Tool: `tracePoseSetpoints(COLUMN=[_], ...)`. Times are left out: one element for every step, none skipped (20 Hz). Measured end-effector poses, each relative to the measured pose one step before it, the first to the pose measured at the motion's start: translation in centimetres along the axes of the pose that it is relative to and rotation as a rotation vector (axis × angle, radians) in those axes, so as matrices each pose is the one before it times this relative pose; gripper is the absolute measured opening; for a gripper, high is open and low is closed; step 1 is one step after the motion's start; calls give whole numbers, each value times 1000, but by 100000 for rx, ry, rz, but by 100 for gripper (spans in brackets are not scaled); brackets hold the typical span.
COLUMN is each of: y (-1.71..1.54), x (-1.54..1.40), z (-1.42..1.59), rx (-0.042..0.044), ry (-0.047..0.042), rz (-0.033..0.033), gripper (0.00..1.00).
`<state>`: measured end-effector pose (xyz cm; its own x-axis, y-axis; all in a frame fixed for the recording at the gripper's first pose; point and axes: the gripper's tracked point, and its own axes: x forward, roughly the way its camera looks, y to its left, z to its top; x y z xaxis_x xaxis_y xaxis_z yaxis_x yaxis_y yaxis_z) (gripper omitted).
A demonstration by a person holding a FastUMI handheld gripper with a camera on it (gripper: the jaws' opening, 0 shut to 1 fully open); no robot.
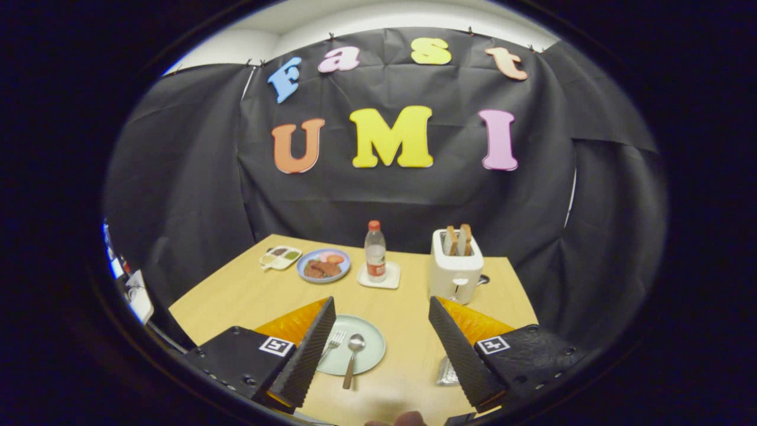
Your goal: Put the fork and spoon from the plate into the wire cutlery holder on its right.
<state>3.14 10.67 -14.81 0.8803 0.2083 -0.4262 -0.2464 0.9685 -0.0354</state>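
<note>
A pale green plate (366,338) lies on the wooden table, just inside my left finger. On it rest a fork (335,342), partly hidden by that finger, and a spoon (353,357) whose handle pokes over the plate's near rim. The wire cutlery holder (447,373) peeks out to the plate's right, mostly hidden behind my right finger. My gripper (381,309) hovers above the table with its fingers wide open and nothing between them.
Farther back stand a white toaster (454,269) with two bread slices, a water bottle (375,251) on a white coaster, a blue plate of food (323,265) and a small divided sauce dish (280,257). Bare table lies between the plates.
</note>
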Motion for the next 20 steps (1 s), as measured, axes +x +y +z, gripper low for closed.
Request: tracePoseSetpoints(y=[647,532,483,359,343,153,147,313,463,368,267,445,215,280,165,247,270,260,167,48], x=[740,844,1027,953,1029,937,1067,1210,1246,1202,1147,1118,1050,831,911,784,674,789,647,817], z=[-922,-747,-823,-764,-945,-1106,-885,-963,-830,-1058,-834,-836,-677,-744,-407,-666,-493,-469,-524,-453], rx=[349,-54,-565,-211,-322,-376,-578,237,-273,-1326,-1185,-937,-375,-1212,-906,-533,-471,-285,-154,72], ry=[2892,2490,2855,2754,3272,3546,3792,3269,3456,3604,3393,3307,2600,2674,2437,2145,2386,2273,2708,2314], rz=[990,293,251,-55,299,-579,-585,-339,-354,-474,318,739,-558,-393,-616,-197,-218,257,-288,-418], gripper=[96,96,96,96,96,96,96,96,97,96,97,97,97,96,96,96,96,96,91,87])
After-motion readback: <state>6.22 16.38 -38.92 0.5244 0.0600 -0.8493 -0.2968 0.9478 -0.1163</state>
